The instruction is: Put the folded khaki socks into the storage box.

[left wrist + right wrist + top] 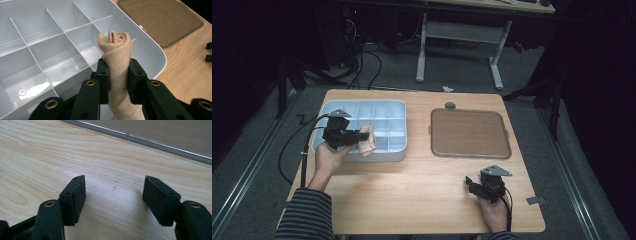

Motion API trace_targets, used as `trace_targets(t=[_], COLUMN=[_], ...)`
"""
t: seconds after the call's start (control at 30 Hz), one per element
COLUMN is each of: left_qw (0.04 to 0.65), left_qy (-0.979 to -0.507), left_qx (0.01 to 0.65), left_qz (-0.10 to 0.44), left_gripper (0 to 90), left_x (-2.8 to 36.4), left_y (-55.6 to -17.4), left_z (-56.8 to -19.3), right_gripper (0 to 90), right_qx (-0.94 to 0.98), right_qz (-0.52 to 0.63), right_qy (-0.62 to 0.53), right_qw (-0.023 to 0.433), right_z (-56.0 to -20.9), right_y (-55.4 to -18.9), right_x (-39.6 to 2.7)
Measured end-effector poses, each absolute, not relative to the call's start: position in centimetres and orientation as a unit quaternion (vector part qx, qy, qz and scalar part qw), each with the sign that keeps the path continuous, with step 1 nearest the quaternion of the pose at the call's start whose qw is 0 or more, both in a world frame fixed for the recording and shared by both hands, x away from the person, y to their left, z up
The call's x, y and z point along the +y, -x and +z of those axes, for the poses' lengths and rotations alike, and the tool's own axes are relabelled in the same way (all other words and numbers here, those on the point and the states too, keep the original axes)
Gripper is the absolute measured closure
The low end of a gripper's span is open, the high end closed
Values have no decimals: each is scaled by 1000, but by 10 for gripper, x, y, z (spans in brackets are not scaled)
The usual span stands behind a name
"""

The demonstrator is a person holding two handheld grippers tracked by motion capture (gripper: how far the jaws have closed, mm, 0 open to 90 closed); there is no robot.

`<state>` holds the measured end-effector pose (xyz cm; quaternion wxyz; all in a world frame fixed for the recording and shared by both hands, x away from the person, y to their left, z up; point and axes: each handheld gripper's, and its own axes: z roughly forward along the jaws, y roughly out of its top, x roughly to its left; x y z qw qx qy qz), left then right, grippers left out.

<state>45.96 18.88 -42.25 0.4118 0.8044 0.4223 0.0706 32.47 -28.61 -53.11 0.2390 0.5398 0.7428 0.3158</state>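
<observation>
The tabletop (412, 185) is pale wood with a visible grain, lit at the centre while the room around it falls dark. Nearest the person, a striped sleeve (304, 215) comes in at the lower left corner and a bare hand at the lower right. The right hand-held gripper (473, 184) rests low over bare wood at the near right, its jaws spread wide with nothing between them; in the right gripper view the two black pads (79, 195) stand well apart above the grain.

Farther in on the left, the left hand-held gripper (363, 136) is held level over the near edge of a light-blue compartment box (399, 107), pointing toward the middle of the tabletop, a cable (292, 145) trailing off the left edge. Its jaws pinch a rolled beige cloth (117, 57) about its middle; the roll stands upright between the pads, its coiled end above them, over the compartments near the box's near right corner. Whether the cloth touches the box floor I cannot tell.

To the right of the box, well apart from it, lies a brown-tinted flat lid (469, 132) with rounded corners. A small grey round thing (450, 105) sits just beyond it, too small to identify.

Beyond the tabletop is grey floor, a white-legged desk frame (457, 45) and tangled cables (362, 60); the rest is lost in darkness.
</observation>
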Motion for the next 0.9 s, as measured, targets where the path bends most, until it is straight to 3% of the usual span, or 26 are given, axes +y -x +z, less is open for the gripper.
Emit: trace_targets(t=[0.9], left_qw=[377], left_qy=[-803], left_qx=[461], left_qz=[34], left_gripper=[747], left_x=[198], left_y=[-484], left_z=[-448], right_gripper=[350], right_qx=[743], right_qz=[316], right_qy=[-539], right_qw=[240], right_z=[-531], right_y=[-325], right_x=[-286])
